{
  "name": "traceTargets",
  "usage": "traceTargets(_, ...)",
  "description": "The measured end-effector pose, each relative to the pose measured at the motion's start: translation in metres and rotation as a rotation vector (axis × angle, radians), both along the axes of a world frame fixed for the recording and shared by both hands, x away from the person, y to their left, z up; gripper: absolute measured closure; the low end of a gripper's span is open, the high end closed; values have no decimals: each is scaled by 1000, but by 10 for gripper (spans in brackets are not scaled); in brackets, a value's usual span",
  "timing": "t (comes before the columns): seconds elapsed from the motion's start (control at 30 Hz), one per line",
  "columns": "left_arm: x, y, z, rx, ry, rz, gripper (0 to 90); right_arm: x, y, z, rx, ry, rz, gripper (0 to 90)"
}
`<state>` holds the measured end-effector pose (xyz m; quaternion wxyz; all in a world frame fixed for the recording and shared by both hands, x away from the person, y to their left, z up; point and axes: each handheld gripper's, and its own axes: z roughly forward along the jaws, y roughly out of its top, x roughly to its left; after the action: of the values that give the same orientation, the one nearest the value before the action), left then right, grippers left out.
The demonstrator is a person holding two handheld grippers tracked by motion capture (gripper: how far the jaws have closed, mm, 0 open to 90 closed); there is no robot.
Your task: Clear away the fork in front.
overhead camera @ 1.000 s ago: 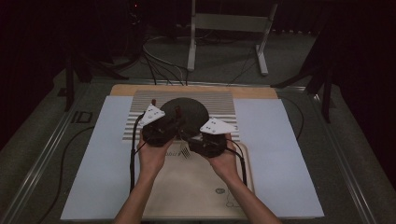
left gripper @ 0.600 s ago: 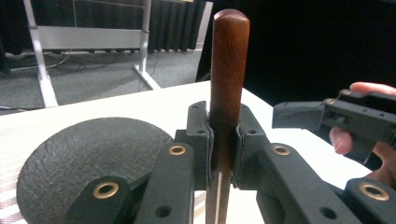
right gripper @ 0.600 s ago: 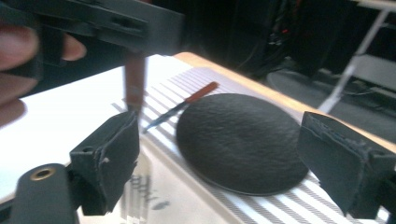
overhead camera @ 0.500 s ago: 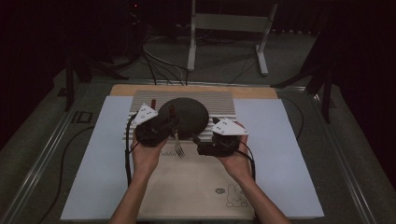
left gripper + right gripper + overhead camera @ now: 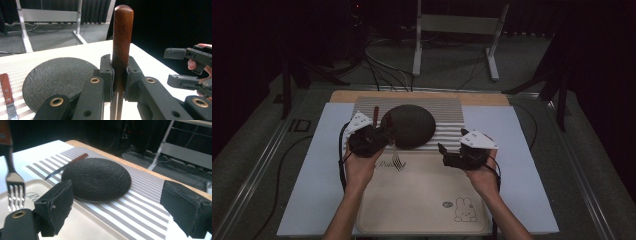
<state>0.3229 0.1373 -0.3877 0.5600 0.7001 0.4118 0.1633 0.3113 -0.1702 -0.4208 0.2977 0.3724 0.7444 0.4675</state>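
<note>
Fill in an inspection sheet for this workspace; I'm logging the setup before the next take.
Surface: white table carrying a striped mat and a beige tray.
Job's things: fork, wooden handle clamped upright, tines over the tray; dark round plate on the mat.
Clutter: knife lying on the mat beside the plate.
Grippers: left gripper shut on the fork; right gripper open, nothing between the jaws.
Cables: one trails from each gripper; more lie on the floor.
Surroundings: metal stand behind the table, dark room.

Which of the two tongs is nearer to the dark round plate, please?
The left. The left tongs, holding the fork, sit at the plate's left edge; the right tongs hang open, off its lower right.
</note>
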Motion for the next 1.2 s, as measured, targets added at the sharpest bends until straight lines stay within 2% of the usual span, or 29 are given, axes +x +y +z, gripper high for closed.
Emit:
traceTargets(0.3, -2, 7, -1, 1, 8, 3, 807, -6, -24, -4, -11, -3, -42, 111)
traceTargets(0.8, -3, 27, -4, 6, 40, -30, 807, -13, -64, -21, -28, 16, -115, 111)
traceTargets(1.03, -5, 33, -4, 17, 57, -68, 807, -15, -77, -21, -16, 12, -142, 111)
traceTargets(1.2, -4, 40, -5, 9, 89, -97, 808, -18, -86, -25, -23, 6, -163, 111)
